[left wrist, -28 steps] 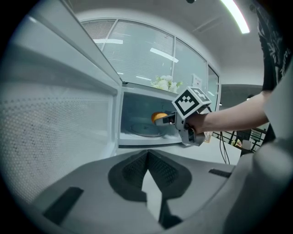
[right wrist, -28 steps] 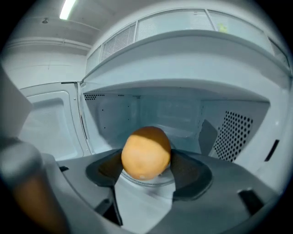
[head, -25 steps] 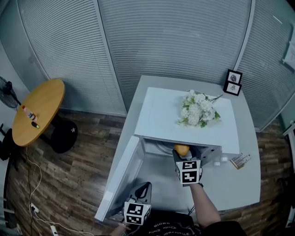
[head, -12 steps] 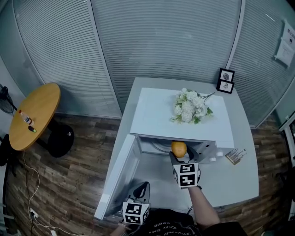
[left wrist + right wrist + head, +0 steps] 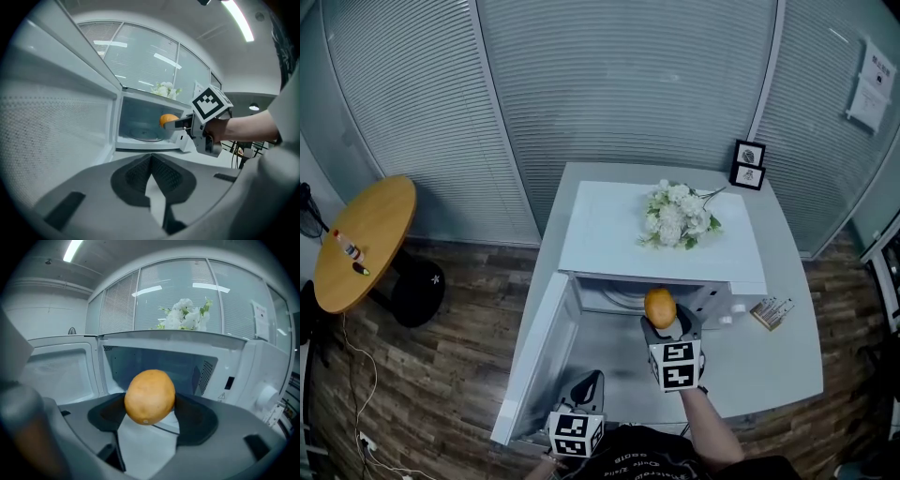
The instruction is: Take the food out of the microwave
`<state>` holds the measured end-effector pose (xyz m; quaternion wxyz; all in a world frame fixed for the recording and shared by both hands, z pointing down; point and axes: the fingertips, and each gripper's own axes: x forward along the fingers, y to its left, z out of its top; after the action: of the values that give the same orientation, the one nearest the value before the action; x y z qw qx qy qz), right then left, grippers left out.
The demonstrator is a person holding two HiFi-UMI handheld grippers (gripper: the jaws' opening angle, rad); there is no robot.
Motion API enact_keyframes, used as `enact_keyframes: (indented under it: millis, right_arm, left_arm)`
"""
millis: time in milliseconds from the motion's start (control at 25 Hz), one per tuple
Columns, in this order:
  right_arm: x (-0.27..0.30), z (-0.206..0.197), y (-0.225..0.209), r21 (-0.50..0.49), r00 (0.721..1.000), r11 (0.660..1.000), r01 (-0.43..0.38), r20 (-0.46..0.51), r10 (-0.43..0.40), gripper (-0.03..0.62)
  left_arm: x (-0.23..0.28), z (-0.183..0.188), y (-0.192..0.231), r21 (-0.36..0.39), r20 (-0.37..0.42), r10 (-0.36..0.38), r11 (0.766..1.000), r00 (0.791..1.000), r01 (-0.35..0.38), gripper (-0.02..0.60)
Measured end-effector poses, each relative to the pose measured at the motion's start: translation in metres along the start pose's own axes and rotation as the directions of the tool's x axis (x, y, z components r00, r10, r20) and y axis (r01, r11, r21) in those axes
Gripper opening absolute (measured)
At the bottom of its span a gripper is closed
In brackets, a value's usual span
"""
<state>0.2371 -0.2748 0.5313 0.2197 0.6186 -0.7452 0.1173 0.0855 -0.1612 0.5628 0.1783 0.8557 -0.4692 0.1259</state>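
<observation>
Orange fruit (image 5: pixel 150 397) sits clamped in right gripper (image 5: pixel 662 323) before the open microwave (image 5: pixel 600 234); left gripper (image 5: pixel 592 380), beside its door, is closed, empty.

No legible words, brands or numbers anywhere. Small warning triangle label (image 5: pixel 222 396) on microwave (image 5: pixel 262 362) front frame, wording illegible. Paper notice (image 5: pixel 869 97) at upper right, print too small to read.
</observation>
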Motion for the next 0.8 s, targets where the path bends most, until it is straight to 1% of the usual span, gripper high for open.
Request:
enact_keyframes:
  millis: [320, 560, 800]
  right_arm:
    - [-0.022, -0.011, 0.001, 0.024, 1.000, 0.999, 0.022, -0.001, -0.022, 0.322]
    - [-0.036, -0.021, 0.001, 0.025, 0.999, 0.999, 0.031, -0.010, -0.030, 0.322]
    - [-0.047, -0.032, 0.003, 0.035, 0.999, 0.999, 0.041, -0.013, -0.040, 0.322]
  left_arm:
    - [-0.001, -0.001, -0.011, 0.004, 0.008, -0.028, 1.000, 1.000, 0.028, 0.008]
    - [0.001, -0.002, -0.020, -0.002, 0.010, -0.044, 0.999, 0.999, 0.044, 0.008]
    - [0.001, -0.004, -0.022, 0.003, 0.008, -0.050, 0.999, 0.999, 0.050, 0.008]
